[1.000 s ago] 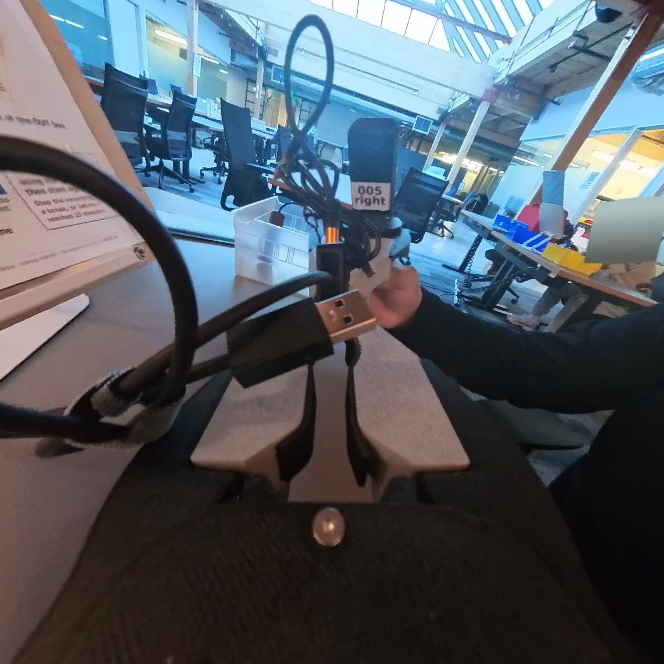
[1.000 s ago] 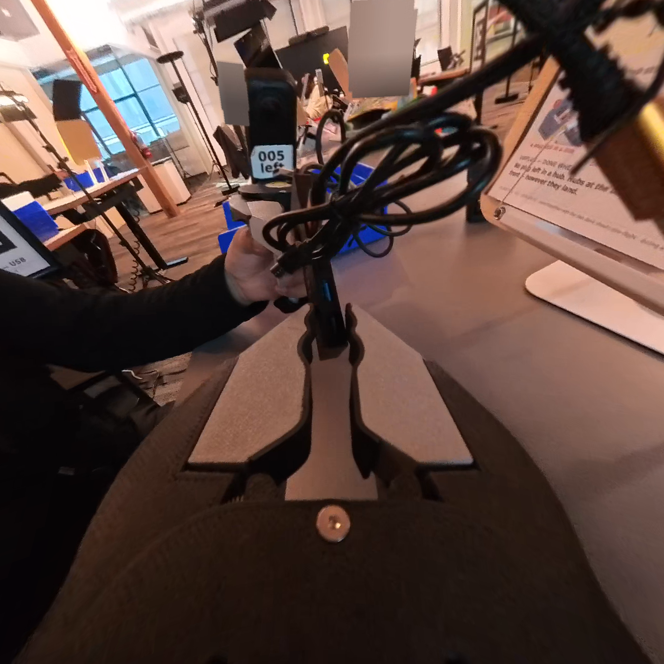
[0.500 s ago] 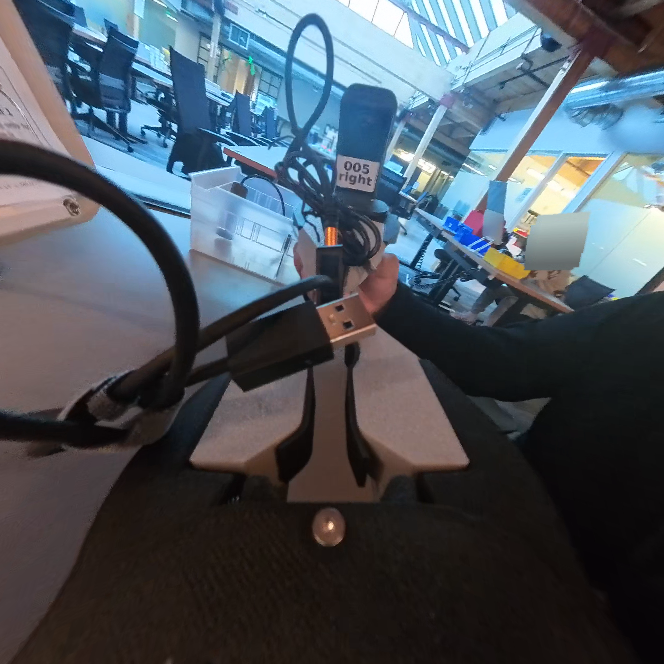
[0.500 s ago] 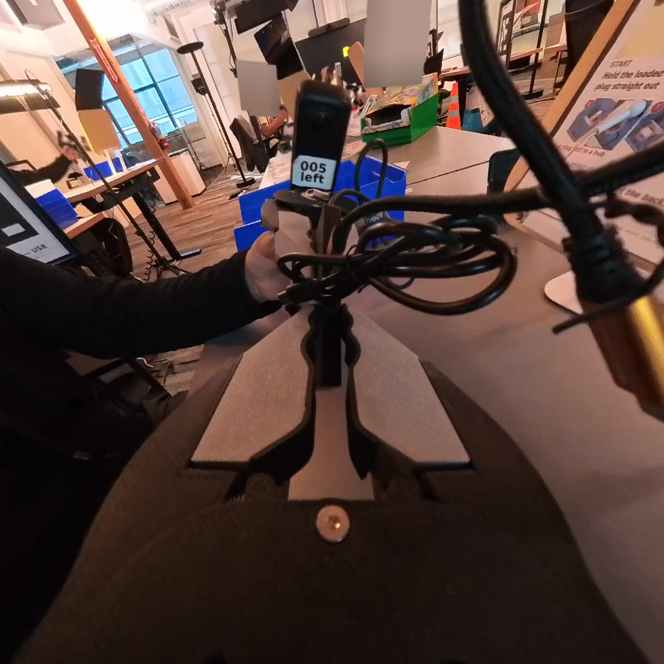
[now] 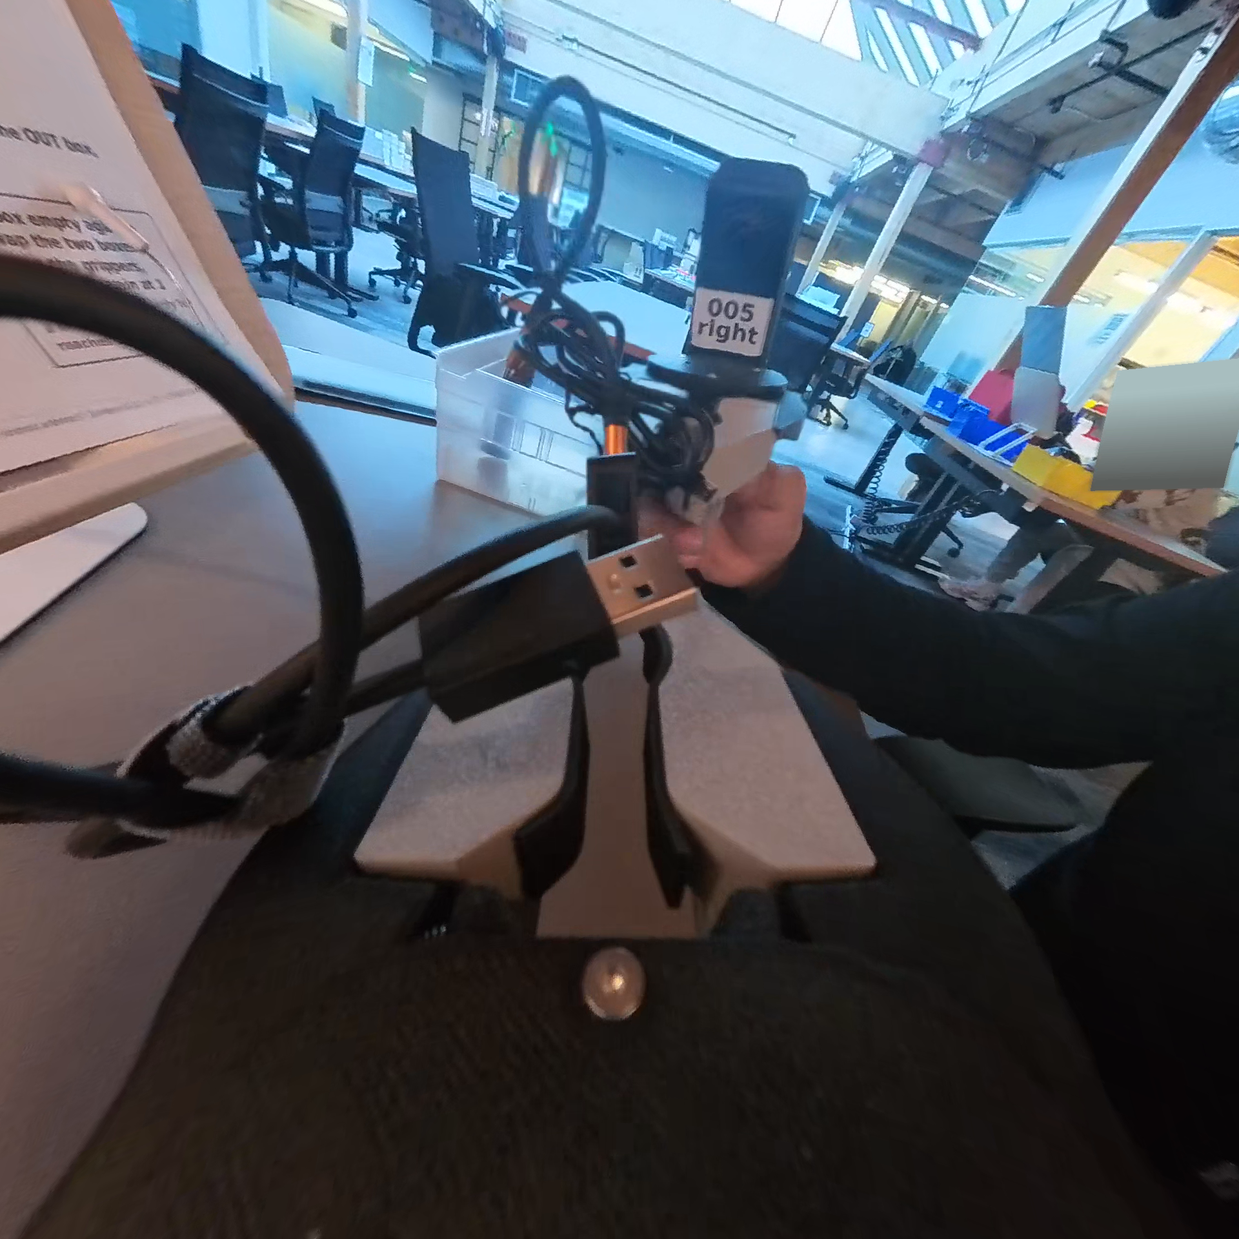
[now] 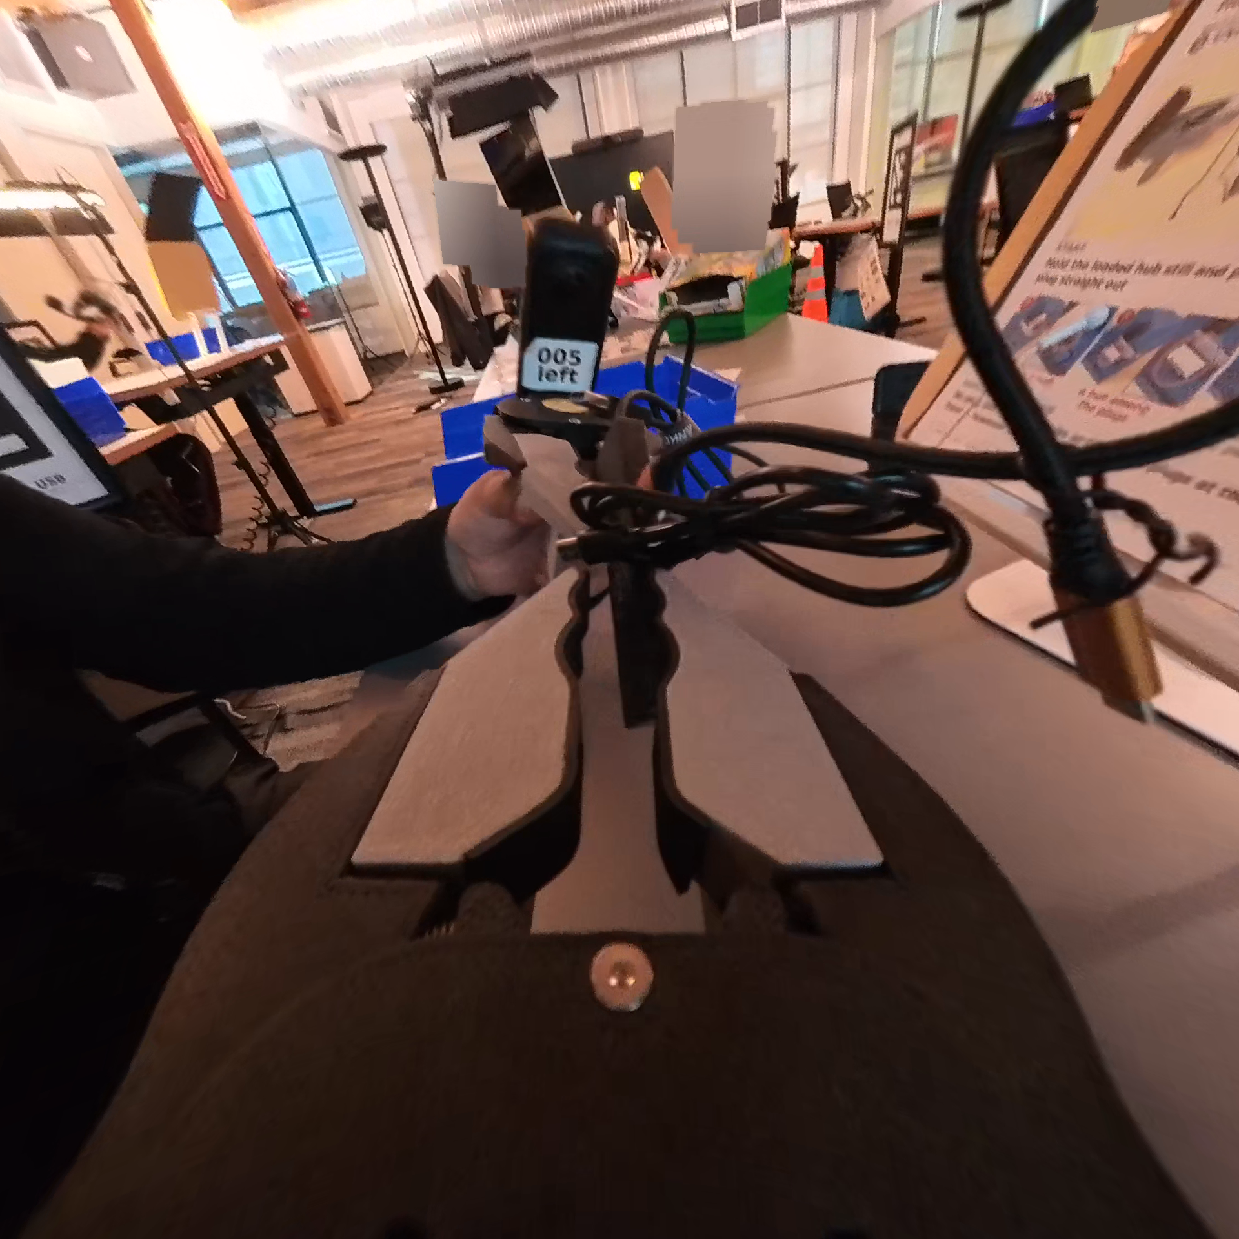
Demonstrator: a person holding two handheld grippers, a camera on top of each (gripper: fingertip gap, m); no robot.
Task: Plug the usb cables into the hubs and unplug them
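Gold plug [image 6: 1113,643] swung left. Your right gripper [image 6: 620,597] pinches the black hub [image 6: 633,670]; left gripper [image 5: 617,660] clamps the USB cable [image 5: 322,536], USB-A plug [image 5: 637,586] beside hub. White stickers [image 5: 731,325] on both.

From my left fingers, a white sticker with short black print sits on the black camera [image 5: 744,255] at 12 o'clock. A printed instruction sheet [image 5: 87,268] stands at 10 o'clock, too blurred to read. From my right fingers, a like sticker marks the other camera [image 6: 570,295] at 12. The pictured instruction board [image 6: 1106,322] is at 2 o'clock. A framed sign [image 6: 40,456] is at 9. The strap [image 6: 677,436] on the coiled black USB cable [image 6: 771,529] carries small white lettering.
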